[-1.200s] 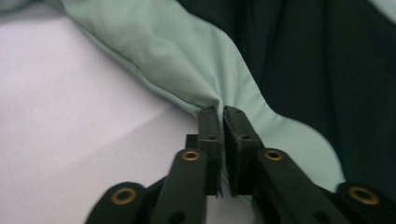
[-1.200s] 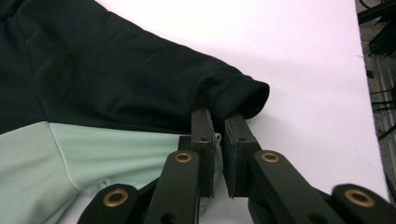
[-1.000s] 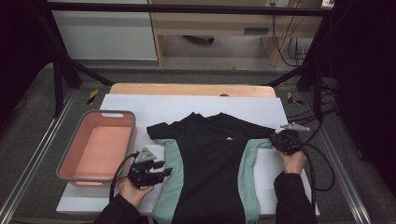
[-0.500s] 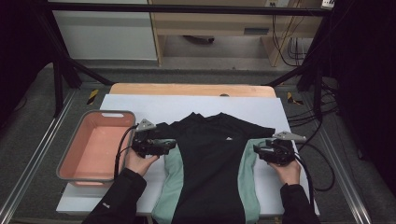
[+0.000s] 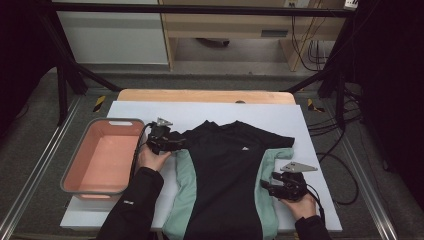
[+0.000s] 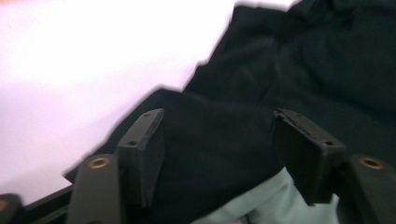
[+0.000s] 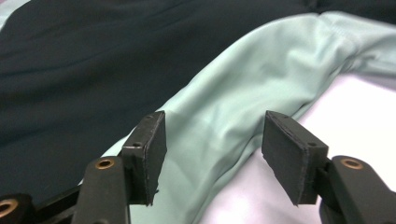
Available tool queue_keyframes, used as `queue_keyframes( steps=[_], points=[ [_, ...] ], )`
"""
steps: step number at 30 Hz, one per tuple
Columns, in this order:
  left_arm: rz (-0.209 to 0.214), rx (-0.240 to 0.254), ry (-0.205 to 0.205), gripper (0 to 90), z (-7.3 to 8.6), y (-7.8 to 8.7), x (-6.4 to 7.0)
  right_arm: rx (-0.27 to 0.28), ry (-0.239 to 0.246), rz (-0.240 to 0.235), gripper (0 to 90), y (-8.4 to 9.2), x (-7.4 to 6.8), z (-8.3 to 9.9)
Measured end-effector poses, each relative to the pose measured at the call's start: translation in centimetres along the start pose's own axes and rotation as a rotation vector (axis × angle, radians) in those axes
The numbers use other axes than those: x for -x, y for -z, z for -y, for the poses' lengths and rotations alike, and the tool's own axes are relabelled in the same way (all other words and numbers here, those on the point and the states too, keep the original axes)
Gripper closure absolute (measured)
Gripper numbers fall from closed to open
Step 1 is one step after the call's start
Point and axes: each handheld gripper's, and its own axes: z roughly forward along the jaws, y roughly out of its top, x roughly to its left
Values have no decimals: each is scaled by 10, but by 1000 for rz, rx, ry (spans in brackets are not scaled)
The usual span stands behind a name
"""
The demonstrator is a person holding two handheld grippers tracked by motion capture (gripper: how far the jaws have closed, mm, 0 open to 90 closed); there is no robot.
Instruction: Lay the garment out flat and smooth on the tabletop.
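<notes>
We see the black shirt [image 5: 225, 175] lying flat on the worktop [image 5: 300, 120], a small white chest logo [image 5: 244, 149] too small to read. Our left gripper [image 5: 181, 143], jaws apart and just closing somewhat, straddles its sleeve; our right gripper [image 5: 265, 184], likewise apart, straddles the pale green edge [image 7: 233, 116].

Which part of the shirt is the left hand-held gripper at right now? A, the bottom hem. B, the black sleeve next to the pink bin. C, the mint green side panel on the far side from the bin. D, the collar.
B: the left hand-held gripper sits at the black sleeve of the shirt, beside the pink bin, with that sleeve's cloth lying between its open jaws.
</notes>
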Motion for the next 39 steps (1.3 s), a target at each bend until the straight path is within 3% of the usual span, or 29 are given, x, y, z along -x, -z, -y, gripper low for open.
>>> queue_keyframes(
  steps=[2, 8, 11, 13, 14, 16, 22, 25, 28, 30, 35, 39],
  points=[
    [-3, -39, 2, 390, 4, -6, 0, -3, -15, -15, 423, 1, -3, 4],
    [-30, -44, 76, 588, 17, -12, -6, -35, -10, -40, 502, 1, -12, 13],
    [-56, -32, 81, 719, 22, -10, -5, -43, -20, -19, 669, 1, -12, 12],
    [-68, -33, 91, 812, 24, -9, -5, -49, 4, 7, 825, 2, -11, 13],
    [-70, -40, 95, 850, 24, -8, -4, -56, 6, 9, 860, 2, -10, 12],
    [-83, -42, 88, 876, 26, -5, -2, -61, -9, 1, 882, 3, -9, 12],
    [-123, -23, 67, 882, 32, 6, 5, -73, 21, 29, 890, 6, -4, 10],
    [-126, -9, 99, 879, 27, 3, 4, -58, 15, 37, 887, 8, -1, 10],
    [-123, -4, 114, 868, 23, 0, 0, -40, 38, 22, 851, 9, -4, 10],
    [-126, 9, 103, 841, 23, 3, 0, -11, 38, 9, 735, 9, -5, 10],
    [-71, 59, 95, 576, 21, 13, 1, 57, 9, -18, 475, 11, -5, 9],
    [-29, 108, 64, 381, 18, 18, 6, 96, -1, -33, 336, 13, -7, 7]
  ],
)
